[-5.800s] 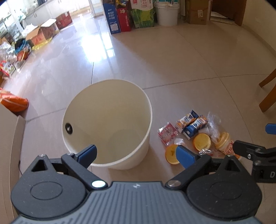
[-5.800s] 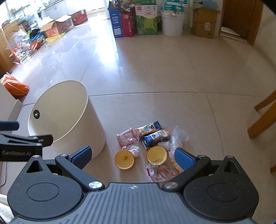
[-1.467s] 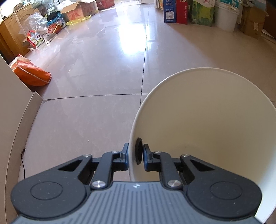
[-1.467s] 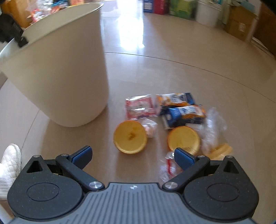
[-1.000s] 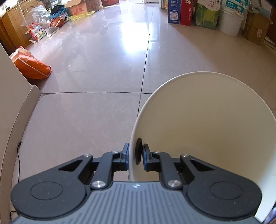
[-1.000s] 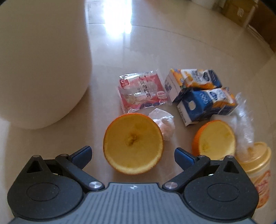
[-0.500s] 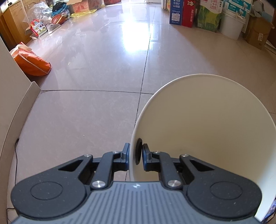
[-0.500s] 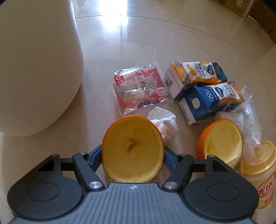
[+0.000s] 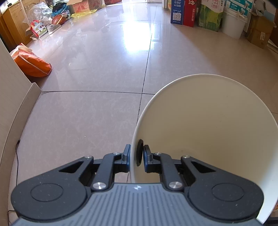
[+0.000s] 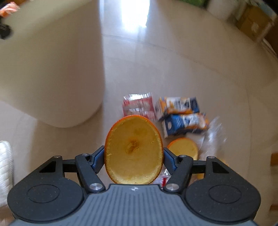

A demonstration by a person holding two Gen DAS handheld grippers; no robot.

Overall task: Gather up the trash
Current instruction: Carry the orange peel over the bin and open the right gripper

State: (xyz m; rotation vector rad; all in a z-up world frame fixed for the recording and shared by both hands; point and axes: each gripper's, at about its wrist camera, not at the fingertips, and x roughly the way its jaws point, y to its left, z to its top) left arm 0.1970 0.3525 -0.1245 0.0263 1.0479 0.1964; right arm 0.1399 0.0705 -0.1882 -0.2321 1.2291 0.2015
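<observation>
My left gripper (image 9: 136,154) is shut on the near rim of the cream waste bin (image 9: 208,130), which is tipped toward the camera. My right gripper (image 10: 133,156) has its jaws closing on an orange half (image 10: 133,149). Both pads press its peel, the cut face looks at the camera, and it hangs above the floor. Below it on the floor lie a red snack packet (image 10: 139,106), two milk cartons (image 10: 180,113), a second orange half (image 10: 183,147) and clear plastic wrap (image 10: 212,135). The bin (image 10: 52,69) stands to the left of this pile.
An orange bag (image 9: 31,62) and a cardboard panel (image 9: 10,97) are on the left. Boxes (image 9: 182,12) and a white bucket (image 9: 233,22) line the far wall. A white padded thing (image 10: 6,170) lies at the lower left of the right wrist view.
The right gripper closed on the orange half and lifted it off the floor; the rest of the trash now looks smaller and farther. The left gripper kept its hold on the bin rim.
</observation>
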